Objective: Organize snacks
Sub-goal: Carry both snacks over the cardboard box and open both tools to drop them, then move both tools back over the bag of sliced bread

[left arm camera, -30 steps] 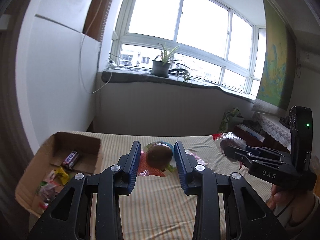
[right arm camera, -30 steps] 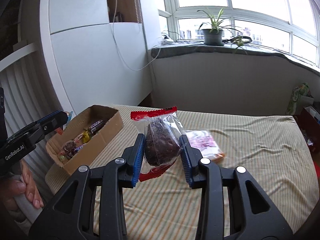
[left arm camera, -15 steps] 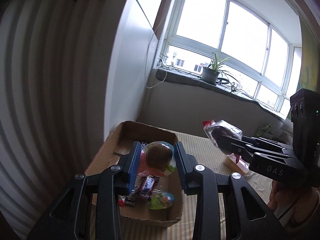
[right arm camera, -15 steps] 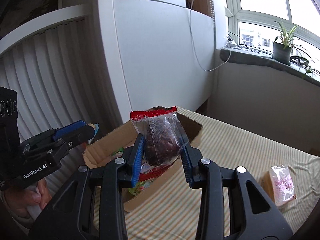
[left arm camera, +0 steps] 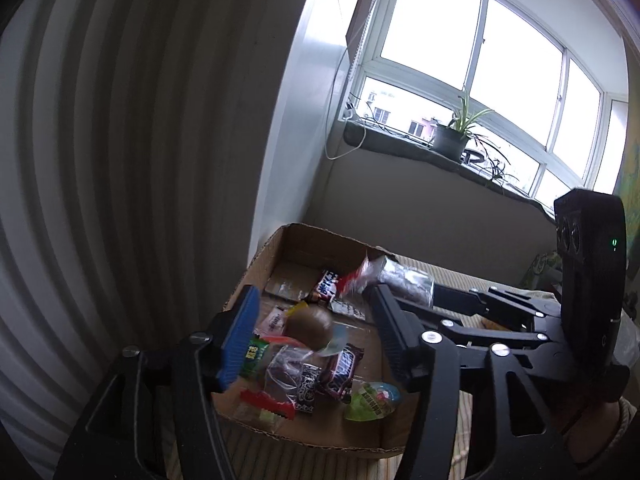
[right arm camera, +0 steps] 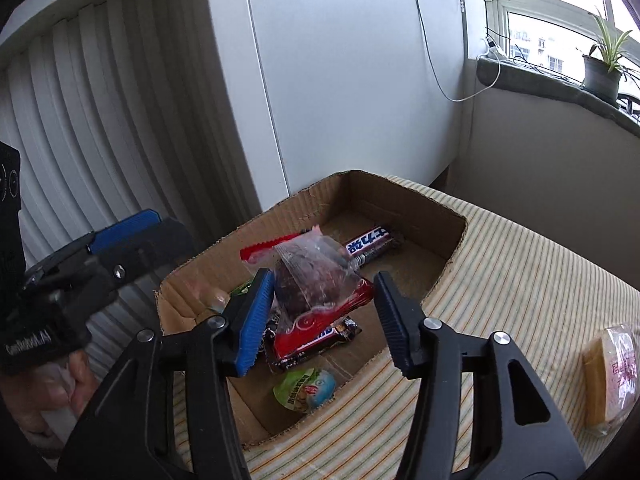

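Snacks drop between both tongs, left (left arm camera: 316,340) and right (right arm camera: 320,312), spread wide over the box (right arm camera: 404,200); next, fetch the packet (right arm camera: 612,372).

Both tools share one build: matte black plastic arms with triangular cut-outs, joined by round silver screws at the pivots. On the left tool (left arm camera: 314,336) one finger carries a ribbed blue pad (left arm camera: 239,338) on its inner face, while the other finger's ribbed pad looks black. The right tool (right arm camera: 322,316) has the same pairing, a blue ribbed pad (right arm camera: 254,320) opposite a black one. Behind the right tool's fingers rises a black housing (left arm camera: 590,276) with two round lenses and a small green light. The left tool's body bears white lettering, "GenRobot.AI" (right arm camera: 28,344). Bare skin of the left hand (right arm camera: 48,396) shows beneath it, with a pale fingernail.
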The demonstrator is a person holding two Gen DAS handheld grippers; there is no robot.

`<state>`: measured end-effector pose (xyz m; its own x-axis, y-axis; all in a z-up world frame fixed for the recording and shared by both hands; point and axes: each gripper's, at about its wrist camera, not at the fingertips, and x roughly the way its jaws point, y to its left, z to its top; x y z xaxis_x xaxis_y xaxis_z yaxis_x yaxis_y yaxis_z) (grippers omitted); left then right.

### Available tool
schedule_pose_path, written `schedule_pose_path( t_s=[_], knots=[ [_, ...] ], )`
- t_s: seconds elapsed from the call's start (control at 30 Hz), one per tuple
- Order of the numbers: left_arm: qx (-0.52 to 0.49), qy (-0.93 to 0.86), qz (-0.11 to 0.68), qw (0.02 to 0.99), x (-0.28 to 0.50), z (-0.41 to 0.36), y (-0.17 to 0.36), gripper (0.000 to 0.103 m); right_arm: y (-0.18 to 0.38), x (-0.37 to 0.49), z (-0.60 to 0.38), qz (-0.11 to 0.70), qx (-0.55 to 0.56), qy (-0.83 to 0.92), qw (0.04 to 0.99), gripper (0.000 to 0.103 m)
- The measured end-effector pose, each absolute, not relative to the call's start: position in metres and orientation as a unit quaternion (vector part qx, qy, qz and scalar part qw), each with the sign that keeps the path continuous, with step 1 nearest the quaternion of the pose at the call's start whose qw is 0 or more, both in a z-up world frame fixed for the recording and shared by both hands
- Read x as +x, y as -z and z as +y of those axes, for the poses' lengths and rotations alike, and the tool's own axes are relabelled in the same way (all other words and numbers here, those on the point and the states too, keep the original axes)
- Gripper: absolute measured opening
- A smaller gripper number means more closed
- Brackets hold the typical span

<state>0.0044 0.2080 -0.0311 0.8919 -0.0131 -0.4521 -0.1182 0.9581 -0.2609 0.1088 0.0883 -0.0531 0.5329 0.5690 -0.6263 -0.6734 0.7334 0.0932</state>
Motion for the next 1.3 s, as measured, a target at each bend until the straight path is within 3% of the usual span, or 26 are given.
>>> schedule_pose_path(
  t_s=[0.23, 0.33, 0.73, 0.93, 1.3],
  knots=[
    [-0.168, -0.057, 0.214, 0.961, -0.007, 0.233, 0.027, 0.070, 0.048, 0.105, 0.077, 0.320, -0.075, -0.346, 0.879, 0.055],
    [-0.171, -0.065, 0.209, 0.961, -0.014, 0.240, 0.023, 0.070, 0.046, 0.097, 0.075, 0.316, -0.075, -0.349, 0.879, 0.062],
    [-0.168, -0.076, 0.198, 0.963, -0.024, 0.239, 0.014, 0.070, 0.046, 0.079, 0.074, 0.312, -0.086, -0.359, 0.876, 0.063],
    [-0.161, -0.078, 0.199, 0.963, -0.019, 0.233, 0.013, 0.070, 0.048, 0.081, 0.060, 0.311, -0.070, -0.352, 0.880, 0.068],
    [-0.126, -0.044, 0.227, 0.965, 0.009, 0.182, 0.012, 0.070, 0.057, 0.097, -0.009, 0.320, -0.027, -0.308, 0.896, 0.069]
  ],
)
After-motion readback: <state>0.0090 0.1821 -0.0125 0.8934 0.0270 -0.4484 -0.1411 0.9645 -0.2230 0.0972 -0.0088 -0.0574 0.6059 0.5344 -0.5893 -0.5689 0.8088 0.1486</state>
